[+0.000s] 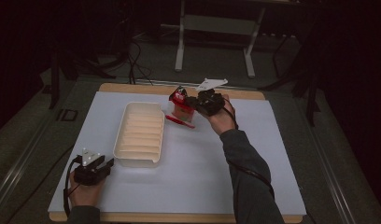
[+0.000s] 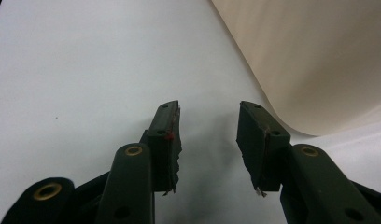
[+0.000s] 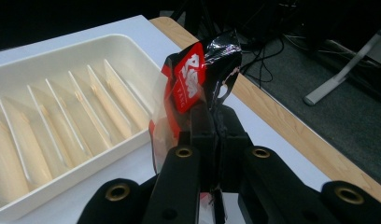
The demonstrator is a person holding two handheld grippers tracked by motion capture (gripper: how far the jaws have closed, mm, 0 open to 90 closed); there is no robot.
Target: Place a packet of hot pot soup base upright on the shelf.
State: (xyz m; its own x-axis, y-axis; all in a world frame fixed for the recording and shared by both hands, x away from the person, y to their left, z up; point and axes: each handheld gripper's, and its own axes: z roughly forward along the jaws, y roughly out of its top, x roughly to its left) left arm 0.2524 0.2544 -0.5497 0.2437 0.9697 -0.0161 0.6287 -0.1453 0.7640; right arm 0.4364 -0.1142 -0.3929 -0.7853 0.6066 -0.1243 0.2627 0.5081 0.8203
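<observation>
My right gripper [image 1: 194,101] is shut on a red, black and clear plastic snack bag [image 3: 194,88], held upright just above the table near its far edge. In the high view the bag [image 1: 181,105] hangs to the right of a cream ridged tray [image 1: 141,133]. A red strip [image 1: 180,121] lies on the white sheet below the bag. My left gripper [image 1: 106,164] rests low at the near left, open, with nothing between its pads [image 2: 169,135]. The tray's rounded corner [image 2: 319,60] is just right of it.
A white sheet [image 1: 198,172] covers most of the wooden table [image 3: 291,126]. The tray's slots [image 3: 62,112] hold nothing. Beyond the far edge stand a metal frame [image 1: 215,32] and cables on a dark floor.
</observation>
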